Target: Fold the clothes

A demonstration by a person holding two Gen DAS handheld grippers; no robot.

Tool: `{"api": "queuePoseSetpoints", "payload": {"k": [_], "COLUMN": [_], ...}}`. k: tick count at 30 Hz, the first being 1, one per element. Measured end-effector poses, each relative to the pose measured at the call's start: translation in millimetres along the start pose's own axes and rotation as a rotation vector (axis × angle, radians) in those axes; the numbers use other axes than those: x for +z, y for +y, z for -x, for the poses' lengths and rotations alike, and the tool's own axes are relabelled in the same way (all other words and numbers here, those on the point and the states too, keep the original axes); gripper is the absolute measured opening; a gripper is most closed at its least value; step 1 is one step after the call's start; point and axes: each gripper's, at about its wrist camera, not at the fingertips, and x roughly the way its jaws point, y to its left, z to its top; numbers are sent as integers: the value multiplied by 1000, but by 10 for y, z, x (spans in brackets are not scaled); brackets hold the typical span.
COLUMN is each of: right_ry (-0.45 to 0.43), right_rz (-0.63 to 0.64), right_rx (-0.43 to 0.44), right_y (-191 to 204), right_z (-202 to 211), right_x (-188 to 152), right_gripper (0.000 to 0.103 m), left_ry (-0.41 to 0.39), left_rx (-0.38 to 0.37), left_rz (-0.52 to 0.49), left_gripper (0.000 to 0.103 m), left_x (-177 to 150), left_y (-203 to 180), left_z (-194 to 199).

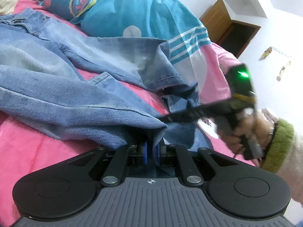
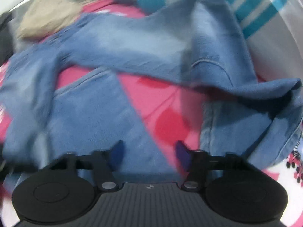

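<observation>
The left hand-held gripper (image 1: 151, 151) is clamped on a hem edge of the faded blue denim jeans (image 1: 56, 87) sprawled across the pink blanket-covered bed (image 1: 37, 147), while the right hand-held gripper (image 2: 149, 152) hovers with fingers apart over bare pink at twelve o'clock.

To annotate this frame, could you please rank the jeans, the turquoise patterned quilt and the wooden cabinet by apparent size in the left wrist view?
1. jeans
2. turquoise patterned quilt, partly cropped
3. wooden cabinet, though it stands much farther away, so only apparent size counts.
</observation>
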Motion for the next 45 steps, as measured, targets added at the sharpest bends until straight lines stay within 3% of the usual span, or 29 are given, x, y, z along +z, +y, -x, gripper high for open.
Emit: {"api": "queuePoseSetpoints", "payload": {"k": [2, 7, 11, 15, 18, 22, 23, 25, 26, 27, 31, 35, 39, 43, 45], "right_ry": [23, 71, 133, 163, 101, -33, -57, -71, -55, -66, -171, -338, -507, -563, -579], "right_rz": [32, 81, 36, -213, -370, -750, -843, -1018, -1100, -1178, -1484, -1423, -1321, -1036, -862], "right_rx": [23, 61, 19, -49, -94, -107, -108, -133, -169, -178, -157, -199, -245, -182, -131], "right_y": [72, 293, 409, 380, 339, 63, -17, -180, -257, -318, -528, -477, -402, -168, 41], "right_z": [125, 472, 816, 1284, 1680, 2042, 2062, 2003, 1946, 1950, 2094, 2344, 2604, 2448, 2311], "right_x": [-153, -348, -446, -564, -743, -1281, -1471, -1888, -2084, -2262, -2940, -2724, -2424, -1581, -1087], "right_gripper": [10, 6, 5, 5, 5, 5, 7, 22, 38, 42, 42, 46, 57, 57, 57], "left_ry": [2, -16, -51, -84, -103, -87, -78, -51, -38, -24, 3, -27, -67, -236, -337], "left_rx": [-8, -51, -89, -149, -191, -210, -212, -215, -213, -210, -223, -271, -302, -218, -136], "left_rz": [9, 56, 85, 124, 144, 175, 186, 214, 225, 235, 295, 323, 262, 271, 299], "left_gripper": [8, 9, 9, 10, 10, 13, 15, 21, 28, 37, 52, 67, 69, 69, 69], "left_x": [19, 55, 79, 125, 157, 170, 169, 161, 155, 149, 124, 78, -83, -51, 88], "left_y": [0, 33, 48, 38, 14, 14, 22, 41, 46, 51, 77, 2, -114, 82, 294], "left_z": [-17, 13, 66, 97, 127, 115, 104, 68, 51, 34, 51, 290, 686, 1262, 1597]}}
